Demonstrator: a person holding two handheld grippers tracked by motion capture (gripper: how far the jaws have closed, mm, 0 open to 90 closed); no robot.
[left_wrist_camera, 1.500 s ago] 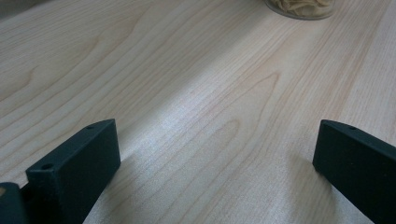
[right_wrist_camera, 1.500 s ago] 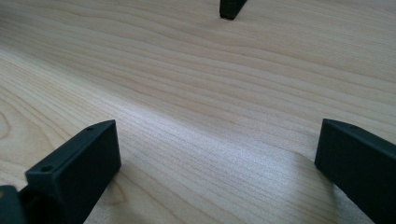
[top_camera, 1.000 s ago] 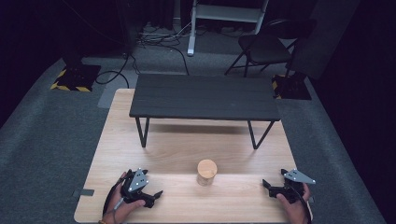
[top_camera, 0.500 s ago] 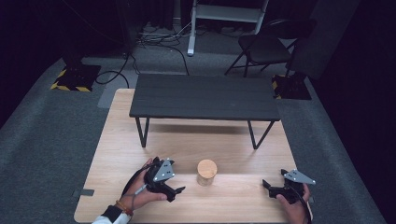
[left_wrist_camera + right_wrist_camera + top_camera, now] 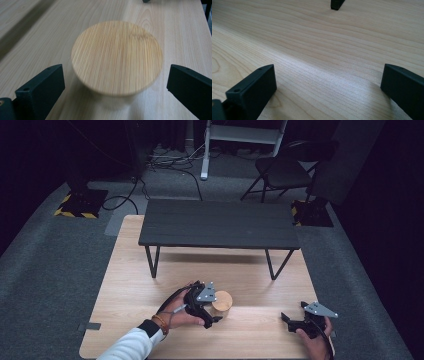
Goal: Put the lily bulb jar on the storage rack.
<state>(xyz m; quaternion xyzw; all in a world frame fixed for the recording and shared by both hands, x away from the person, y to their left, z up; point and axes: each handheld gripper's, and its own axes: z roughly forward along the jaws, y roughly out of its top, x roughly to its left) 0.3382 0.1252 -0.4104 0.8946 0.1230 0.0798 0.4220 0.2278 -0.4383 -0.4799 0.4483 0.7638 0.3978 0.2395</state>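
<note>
On the left of the pale, wood-grained bench (image 5: 130, 285), a hand in a white sleeve with a brown wristband holds the left gripper (image 5: 214, 311), a black tool topped by a grey three-cornered plate. It points to the right, and its tips reach the near side of a small round container with a flat bamboo lid (image 5: 222, 302). In the left gripper view the jaws are spread wide, one at each lower corner, with the bamboo lid (image 5: 117, 57) between them; neither jaw touches it, and bare wood shows in the gap on each side. The lid's straight grain runs up and down in that view and its edge is slightly blurred. The body under the lid is mostly hidden, so its material cannot be told.

The container stands on the bench near the middle of its width, toward the person's edge. Behind it a low black slatted table on thin angled metal legs (image 5: 218, 224) stands on the same bench.

Further right, well apart from the container, the right gripper (image 5: 291, 319) lies low near the bench's right front corner, held by the other hand and pointing left. In the right gripper view its jaws are also spread wide, with nothing but bare bench (image 5: 319, 62) between them, and a dark leg foot (image 5: 337, 4) stands at the top edge.

Around the bench lie grey carpet (image 5: 45, 270), a folding chair (image 5: 282, 170) and cables at the back.
</note>
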